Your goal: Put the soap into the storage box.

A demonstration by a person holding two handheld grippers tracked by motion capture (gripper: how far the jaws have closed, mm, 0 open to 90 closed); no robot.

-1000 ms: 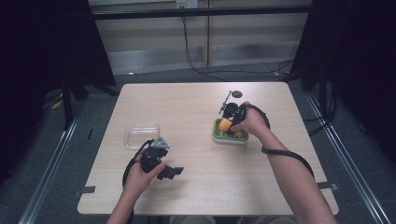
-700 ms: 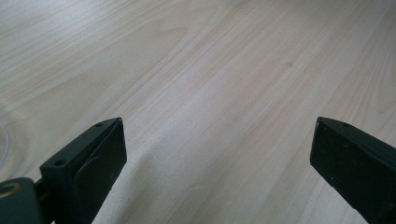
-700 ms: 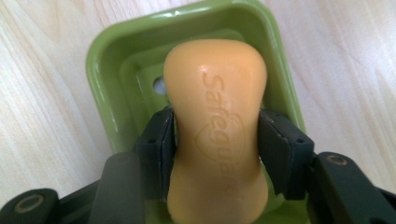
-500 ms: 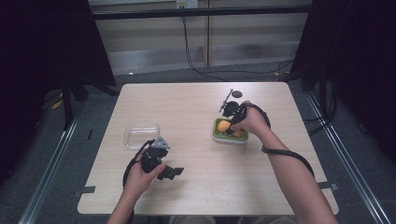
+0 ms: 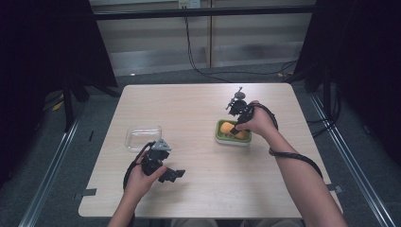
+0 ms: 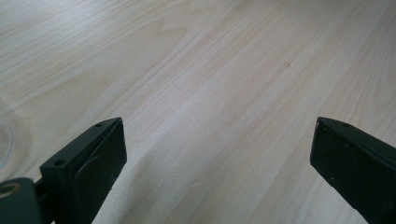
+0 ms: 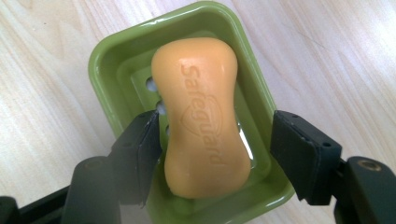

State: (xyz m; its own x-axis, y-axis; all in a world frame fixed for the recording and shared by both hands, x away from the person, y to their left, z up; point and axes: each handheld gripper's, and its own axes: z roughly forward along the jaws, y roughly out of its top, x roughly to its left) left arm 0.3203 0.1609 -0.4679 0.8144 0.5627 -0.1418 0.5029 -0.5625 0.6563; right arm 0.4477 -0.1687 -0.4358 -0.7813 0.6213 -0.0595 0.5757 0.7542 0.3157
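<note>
An orange soap bar (image 7: 203, 116) stamped with a brand name lies lengthwise in a green soap dish (image 7: 100, 70) on the wooden table. My right gripper (image 7: 215, 123) straddles the bar. Its left finger is close against the soap and its right finger stands apart from it, so it is open. In the high view the soap (image 5: 228, 127) and dish (image 5: 226, 141) sit right of the table's centre under the right gripper (image 5: 235, 126). My left gripper (image 5: 171, 175) rests near the front left, open over bare wood (image 6: 217, 126).
A clear, shallow plastic container (image 5: 143, 136) lies on the table (image 5: 189, 113) just behind the left hand. A cable loops round each forearm. Dark floor and metal rails surround the table.
The right hand and the soap have sunk slightly into the dish. The left gripper has stayed where it was.
</note>
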